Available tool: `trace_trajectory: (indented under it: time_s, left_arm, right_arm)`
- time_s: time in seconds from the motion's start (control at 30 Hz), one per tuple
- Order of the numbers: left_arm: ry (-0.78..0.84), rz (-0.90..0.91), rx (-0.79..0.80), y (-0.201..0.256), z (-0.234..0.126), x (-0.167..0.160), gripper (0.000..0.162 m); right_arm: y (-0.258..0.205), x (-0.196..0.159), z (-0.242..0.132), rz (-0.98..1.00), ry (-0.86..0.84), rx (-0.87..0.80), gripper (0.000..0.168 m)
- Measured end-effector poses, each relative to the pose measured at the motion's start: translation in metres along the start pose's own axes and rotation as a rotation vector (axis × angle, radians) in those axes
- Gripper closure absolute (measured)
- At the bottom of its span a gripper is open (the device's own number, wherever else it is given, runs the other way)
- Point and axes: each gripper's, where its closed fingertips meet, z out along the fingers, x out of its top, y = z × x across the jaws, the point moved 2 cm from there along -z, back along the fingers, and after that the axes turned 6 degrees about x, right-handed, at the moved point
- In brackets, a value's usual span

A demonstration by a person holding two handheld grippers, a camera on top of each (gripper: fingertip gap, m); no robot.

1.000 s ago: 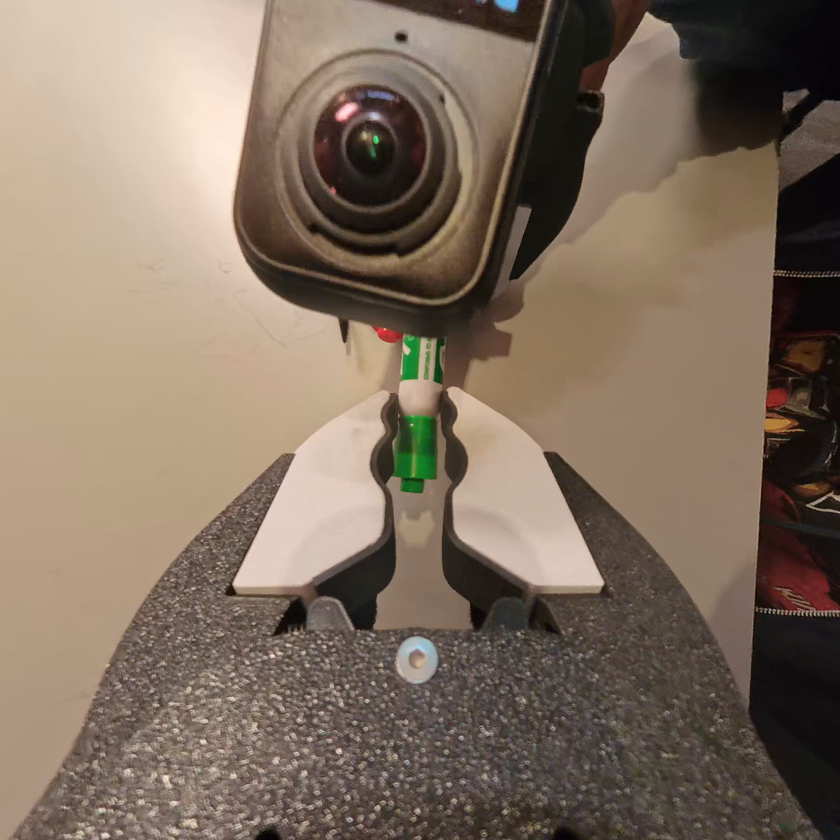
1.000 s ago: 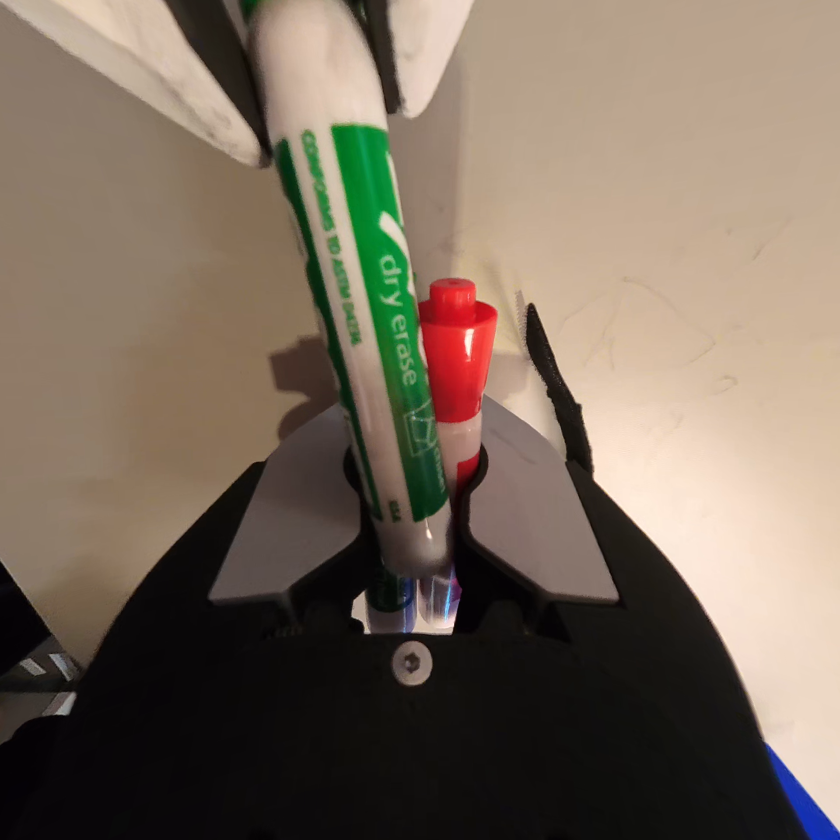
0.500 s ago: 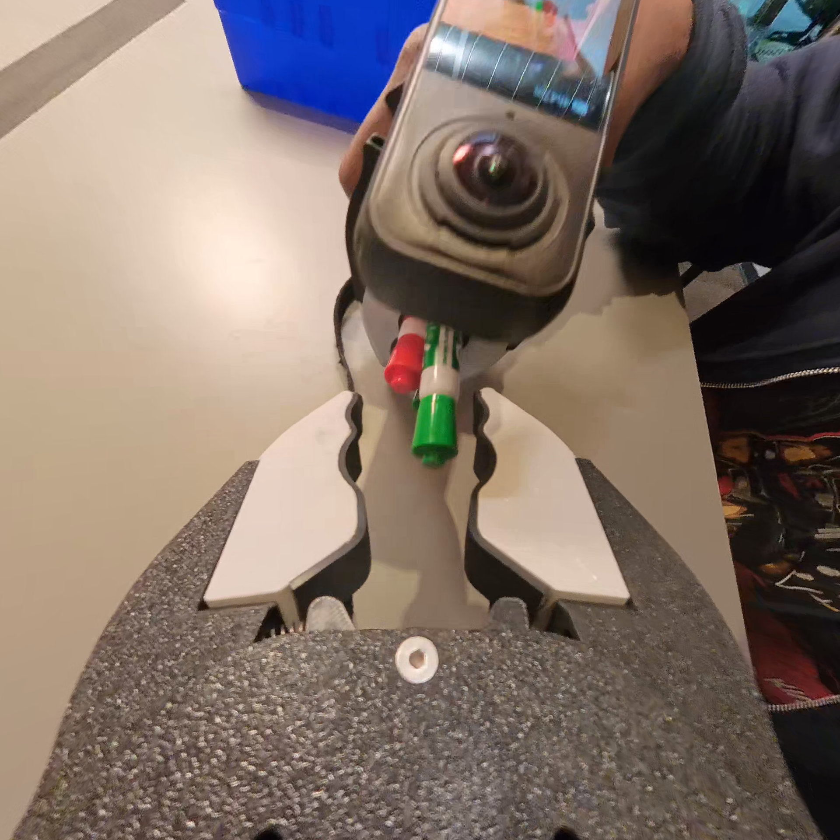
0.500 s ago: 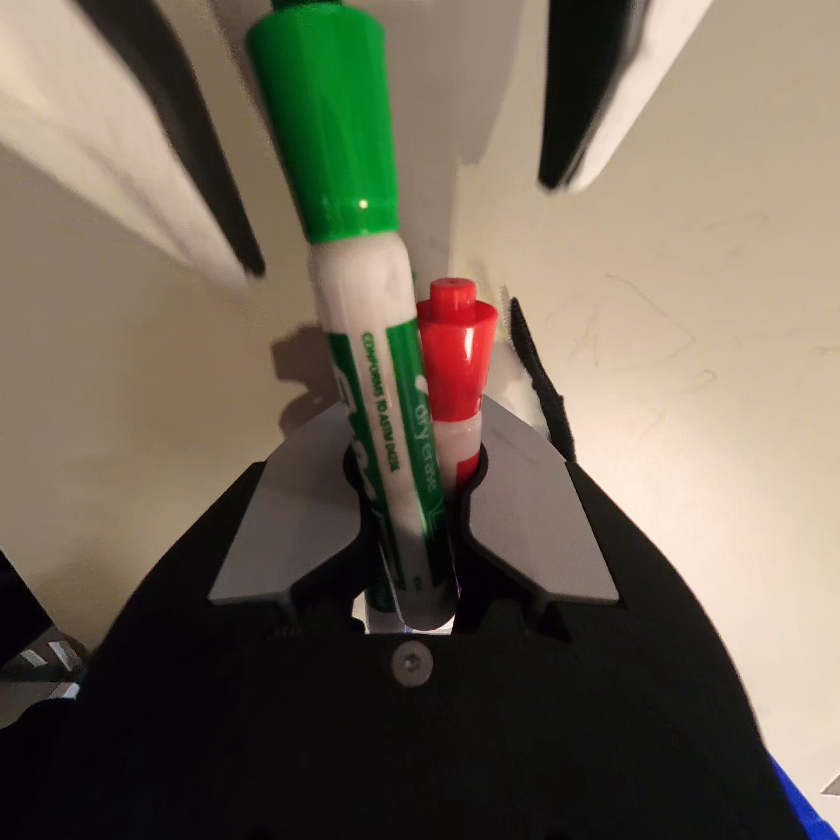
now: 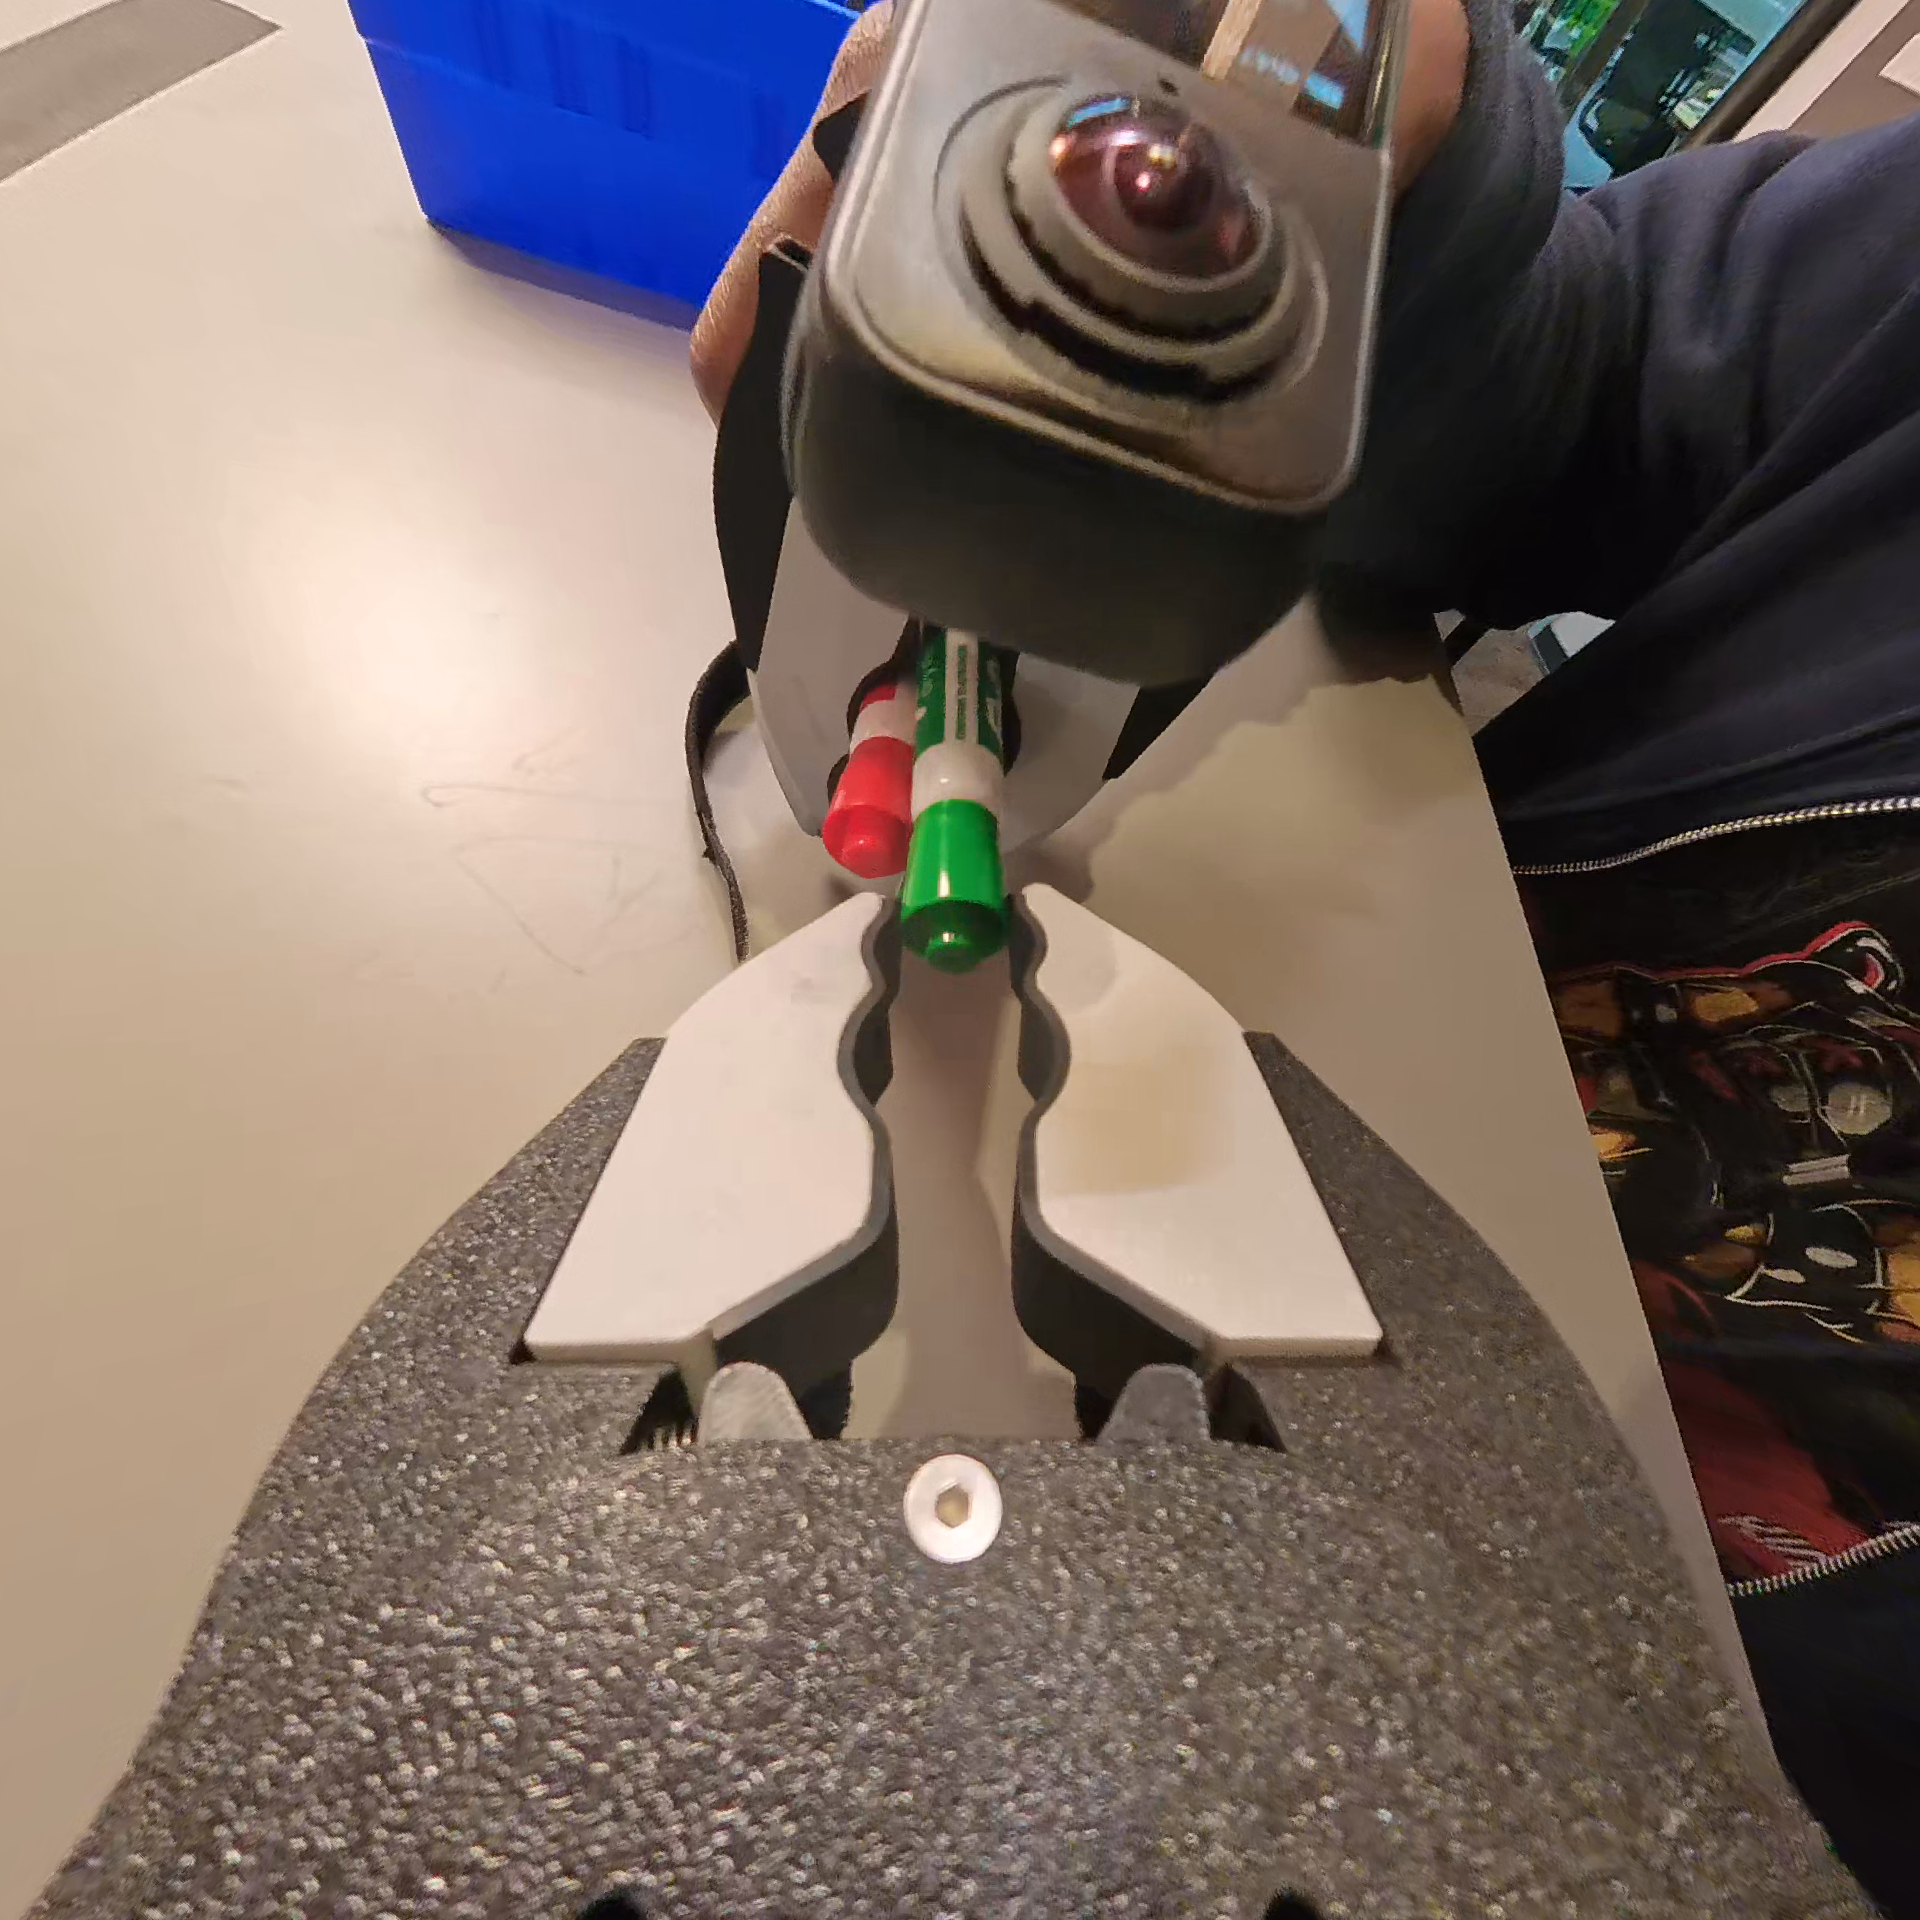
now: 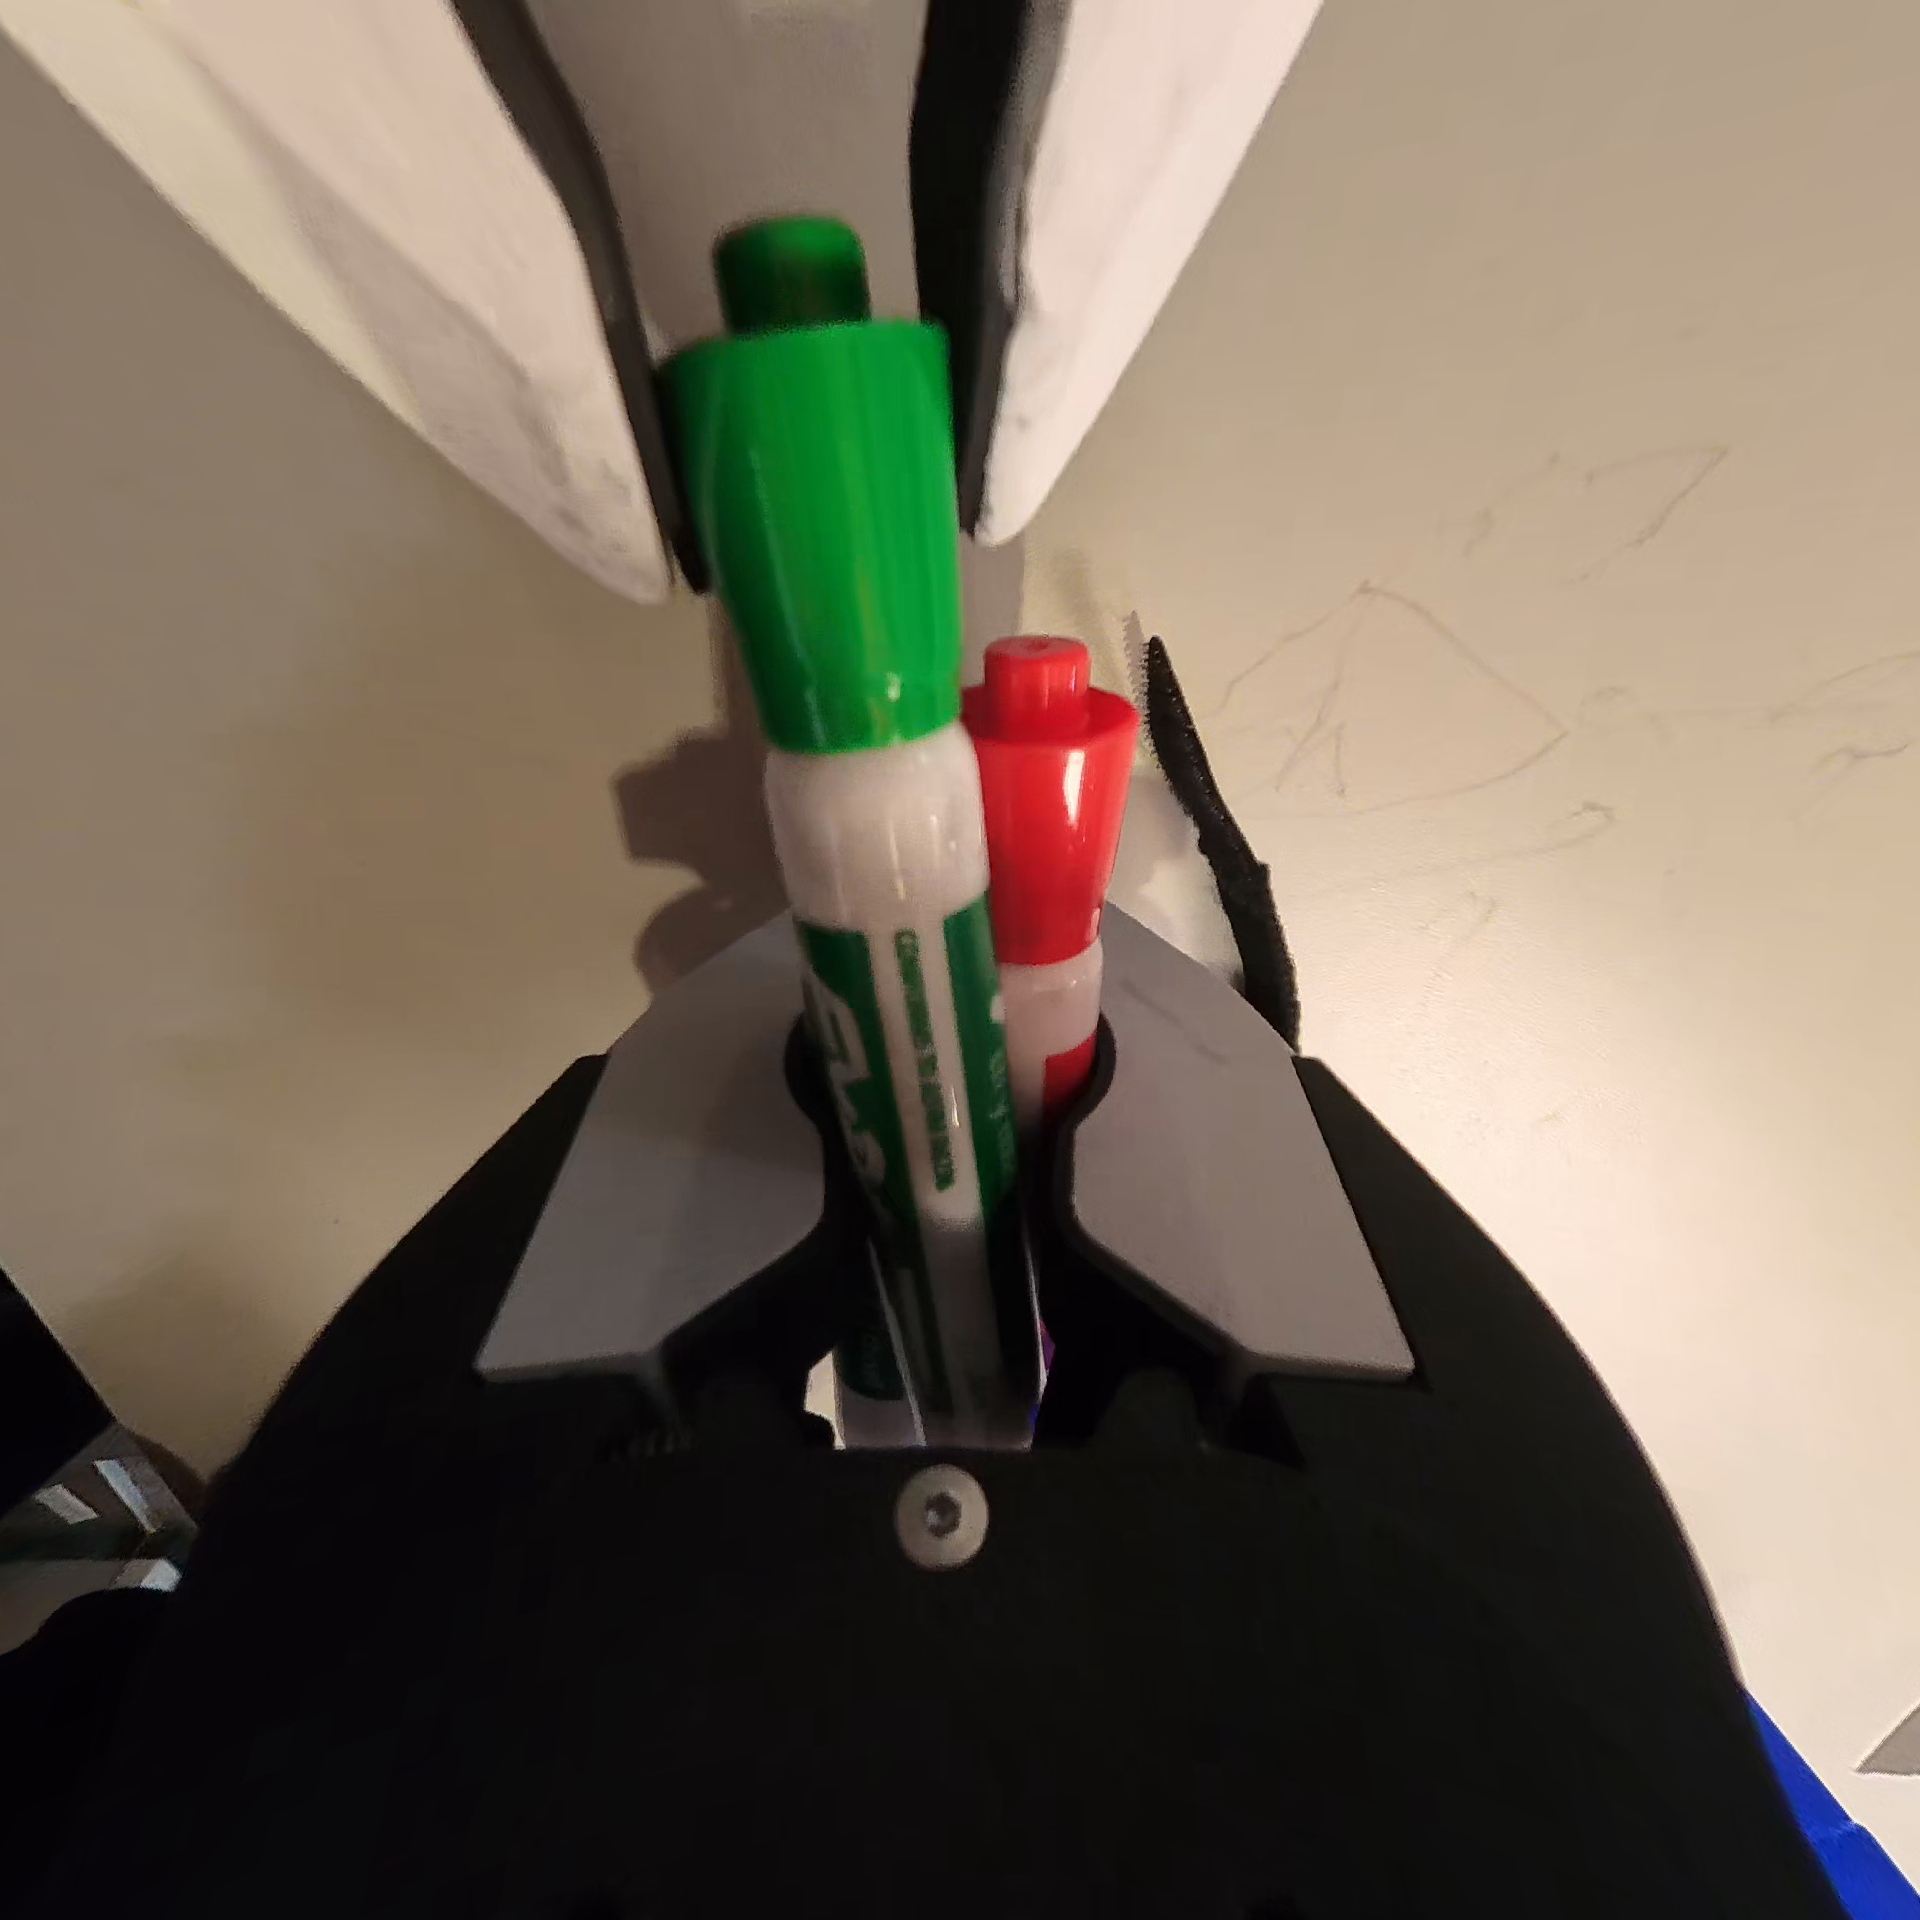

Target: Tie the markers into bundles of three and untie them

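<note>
My right gripper (image 6: 951, 1039) is shut on a green marker (image 6: 873, 831) and a red marker (image 6: 1044, 821), which lie side by side with their caps pointing forward. A third barrel may lie beneath them, but I cannot tell. My left gripper (image 5: 951, 914) faces it, and its white fingers (image 6: 582, 416) are closed on the green marker's cap (image 5: 951, 873). The red marker (image 5: 868, 810) sits just left of the green one. A black strap (image 6: 1236, 883) hangs beside the right gripper's finger down to the table, and shows in the left wrist view too (image 5: 717, 790).
The beige table (image 5: 312, 623) lies under both grippers, with its edge on the right (image 5: 1558, 1039). A blue bin (image 5: 582, 135) stands at the far side. A person's dark sleeve (image 5: 1662, 416) is behind the right gripper. Spacing between my two grippers at the tips: around 9 cm.
My left gripper let go of the green marker's barrel, opened and drew back. It has now closed on the marker's cap. The right gripper kept its hold on the markers.
</note>
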Motion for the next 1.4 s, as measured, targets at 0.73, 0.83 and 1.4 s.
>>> trace_trajectory:
  time_s: [0.73, 0.83, 1.4]
  left_arm:
    - [0.145, 0.099, 0.039, 0.000, 0.000, 0.012, 0.143]
    - [0.139, 0.134, 0.062, 0.004, 0.005, 0.012, 0.143]
    - [0.163, 0.022, 0.244, -0.048, 0.005, 0.003, 0.104]
  right_arm:
    - [0.000, -0.005, -0.007, 0.008, -0.020, -0.012, 0.128]
    - [-0.001, -0.005, -0.007, 0.005, -0.021, -0.013, 0.128]
    - [0.027, -0.041, -0.038, 0.116, 0.044, -0.027, 0.128]
